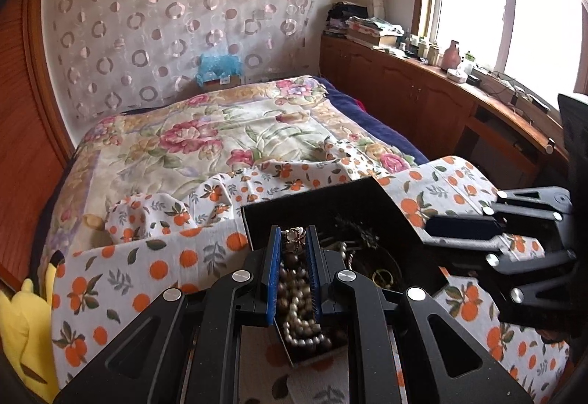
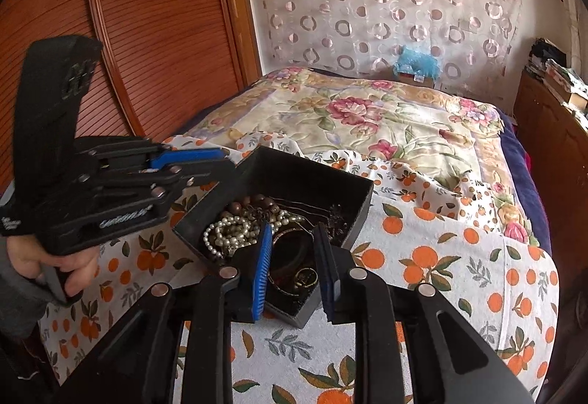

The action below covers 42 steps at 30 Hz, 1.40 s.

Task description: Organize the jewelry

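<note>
A black open box [image 1: 367, 198] [image 2: 330, 180] sits on an orange-print cloth and holds tangled jewelry. In it are white pearl strands [image 2: 228, 231] [image 1: 297, 327], brown wooden beads [image 2: 257, 202], a dark bangle [image 2: 294, 249] and a gold ring piece [image 2: 307, 275]. My left gripper [image 1: 294, 238] [image 2: 224, 161] hovers over the box's left corner, its jaws nearly together on a small flower-shaped ornament [image 1: 294, 233]. My right gripper [image 2: 293, 231] [image 1: 428, 231] hangs over the near part of the box above the bangle, open, with nothing pressed between its pads.
The orange-print cloth [image 2: 422, 257] covers the near end of a bed with a floral spread [image 1: 220, 125]. A yellow plush toy [image 1: 25, 330] lies at the left. A wooden cabinet [image 1: 422, 92] with clutter runs under the window. A person's hand [image 2: 73, 264] holds the left gripper.
</note>
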{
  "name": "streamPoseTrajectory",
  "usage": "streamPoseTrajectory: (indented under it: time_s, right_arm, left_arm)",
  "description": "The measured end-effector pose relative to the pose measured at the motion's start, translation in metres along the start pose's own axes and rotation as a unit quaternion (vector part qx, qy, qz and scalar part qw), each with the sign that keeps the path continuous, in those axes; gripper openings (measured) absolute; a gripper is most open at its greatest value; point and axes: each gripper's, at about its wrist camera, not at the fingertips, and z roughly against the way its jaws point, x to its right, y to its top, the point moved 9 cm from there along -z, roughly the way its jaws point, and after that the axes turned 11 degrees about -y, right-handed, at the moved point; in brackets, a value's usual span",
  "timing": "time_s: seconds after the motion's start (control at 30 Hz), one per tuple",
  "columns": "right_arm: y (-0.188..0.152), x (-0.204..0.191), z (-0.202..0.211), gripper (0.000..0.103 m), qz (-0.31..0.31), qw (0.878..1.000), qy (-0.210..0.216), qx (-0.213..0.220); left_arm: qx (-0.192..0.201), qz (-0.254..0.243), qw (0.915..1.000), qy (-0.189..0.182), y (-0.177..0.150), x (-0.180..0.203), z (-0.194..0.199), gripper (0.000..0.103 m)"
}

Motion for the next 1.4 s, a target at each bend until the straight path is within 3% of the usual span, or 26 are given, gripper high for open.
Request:
streamPoseTrajectory:
  time_s: [0.5,0.57,0.7,0.8,0.9,0.97,1.07,1.17,1.4]
  right_arm:
    - [-0.018,0.004,0.011,0.026,-0.021,1.000,-0.018,0.001]
    - [-0.021,0.006,0.015,0.026,-0.025,0.999,-0.021,0.003]
    - [-0.025,0.007,0.026,0.033,-0.032,0.999,-0.028,0.013]
    - [-0.031,0.007,0.035,0.034,-0.036,0.999,-0.035,0.021]
    - [-0.035,0.006,0.044,0.043,-0.041,0.998,-0.042,0.029]
    - [-0.038,0.005,0.051,0.046,-0.043,0.997,-0.047,0.035]
    - [-0.046,0.003,0.062,0.061,-0.049,0.996,-0.057,0.044]
    - [-0.053,0.002,0.072,0.075,-0.056,0.995,-0.068,0.055]
    - [-0.068,0.002,0.099,0.099,-0.079,0.989,-0.095,0.081]
  left_arm:
    - [0.000,0.007,0.9999,0.011,-0.001,-0.001,0.003,0.014]
    - [0.002,0.008,0.9999,0.015,-0.007,0.001,0.010,0.023]
    - [0.007,0.010,0.9998,0.019,-0.017,0.006,0.025,0.028]
    - [0.012,0.010,0.9996,0.025,-0.026,0.010,0.037,0.039]
    - [0.020,0.012,0.9992,0.032,-0.033,0.015,0.051,0.060]
    - [0.029,0.013,0.9988,0.038,-0.039,0.019,0.061,0.079]
    - [0.041,0.016,0.9978,0.049,-0.048,0.024,0.077,0.089]
    - [0.045,0.022,0.9970,0.059,-0.055,0.028,0.088,0.095]
    - [0.061,0.025,0.9946,0.080,-0.075,0.042,0.117,0.095]
